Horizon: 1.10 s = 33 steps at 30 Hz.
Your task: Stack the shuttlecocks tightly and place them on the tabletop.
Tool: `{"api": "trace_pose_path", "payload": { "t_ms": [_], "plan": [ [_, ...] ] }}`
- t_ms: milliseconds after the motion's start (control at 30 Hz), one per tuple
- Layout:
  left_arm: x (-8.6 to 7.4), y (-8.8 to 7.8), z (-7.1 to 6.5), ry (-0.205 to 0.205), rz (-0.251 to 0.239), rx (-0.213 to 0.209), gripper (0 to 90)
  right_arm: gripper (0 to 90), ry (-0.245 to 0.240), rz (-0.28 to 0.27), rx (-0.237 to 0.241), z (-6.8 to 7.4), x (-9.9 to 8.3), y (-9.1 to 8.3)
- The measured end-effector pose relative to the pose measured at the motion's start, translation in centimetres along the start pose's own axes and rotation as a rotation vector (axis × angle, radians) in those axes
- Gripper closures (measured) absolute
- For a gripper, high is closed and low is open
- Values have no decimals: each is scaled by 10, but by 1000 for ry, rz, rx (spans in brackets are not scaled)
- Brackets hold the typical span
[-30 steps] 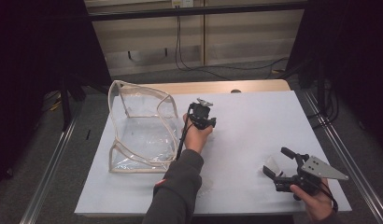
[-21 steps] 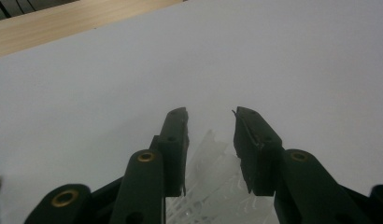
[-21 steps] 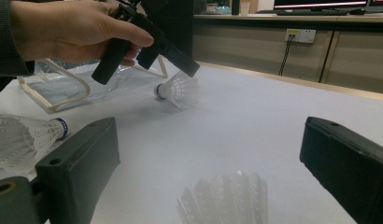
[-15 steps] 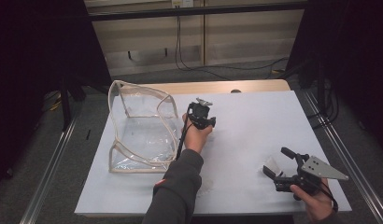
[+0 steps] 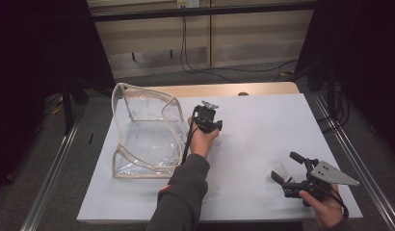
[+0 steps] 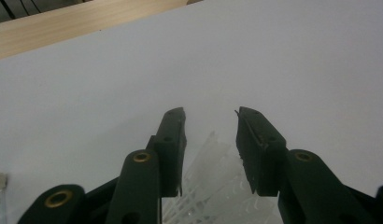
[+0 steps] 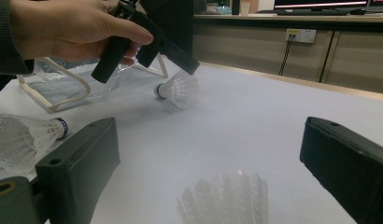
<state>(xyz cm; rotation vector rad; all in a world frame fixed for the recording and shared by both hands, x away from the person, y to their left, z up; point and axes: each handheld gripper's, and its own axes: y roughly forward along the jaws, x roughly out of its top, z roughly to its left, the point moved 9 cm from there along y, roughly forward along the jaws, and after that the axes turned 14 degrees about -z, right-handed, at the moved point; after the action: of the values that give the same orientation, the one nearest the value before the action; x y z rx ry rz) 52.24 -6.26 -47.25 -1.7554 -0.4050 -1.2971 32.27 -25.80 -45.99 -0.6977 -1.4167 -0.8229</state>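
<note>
White worktop [image 5: 263, 125] carries a clear bag [image 5: 142, 130] with beige trim at the far left. It stands open and I see nothing inside it.

Just right of the bag, the left gripper [image 6: 210, 114] points down over a shuttlecock [image 7: 180, 88] that lies on its side, cork toward the bag and skirt toward the right. The fingers [image 6: 173, 140] stand apart astride the skirt, which fills the gap between them. Whether the pads actually press on it I cannot tell. The bag's mouth lies a short way left of this shuttlecock, so the left hand is by far the nearer one for carrying it in.

At the near right, the right gripper [image 7: 210, 135] is held low, its fingers [image 7: 82, 163] wide apart and clamped on nothing. A second shuttlecock [image 7: 222, 198] lies on the worktop between and just ahead of them, skirt toward the camera. A third shuttlecock [image 7: 26, 135] rests beside the left finger in that view, cork pointing right.
</note>
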Motion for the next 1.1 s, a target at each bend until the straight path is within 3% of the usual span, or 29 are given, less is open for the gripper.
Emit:
{"api": "trace_pose_path", "payload": {
  "t_ms": [233,633,767,1100],
  "plan": [
    [1,-2,0,-10,0,-2,560,41,-2,-2,-1,0,0,0],
    [11,-13,-3,-80,-47,-5,446,41,-3,0,-2,0,0,0],
    [13,-17,-7,-112,-52,-20,382,41,-2,-1,-2,0,0,0],
    [14,-25,-19,-130,-51,-78,273,41,-2,-1,-3,-1,0,0]
  ]
}}
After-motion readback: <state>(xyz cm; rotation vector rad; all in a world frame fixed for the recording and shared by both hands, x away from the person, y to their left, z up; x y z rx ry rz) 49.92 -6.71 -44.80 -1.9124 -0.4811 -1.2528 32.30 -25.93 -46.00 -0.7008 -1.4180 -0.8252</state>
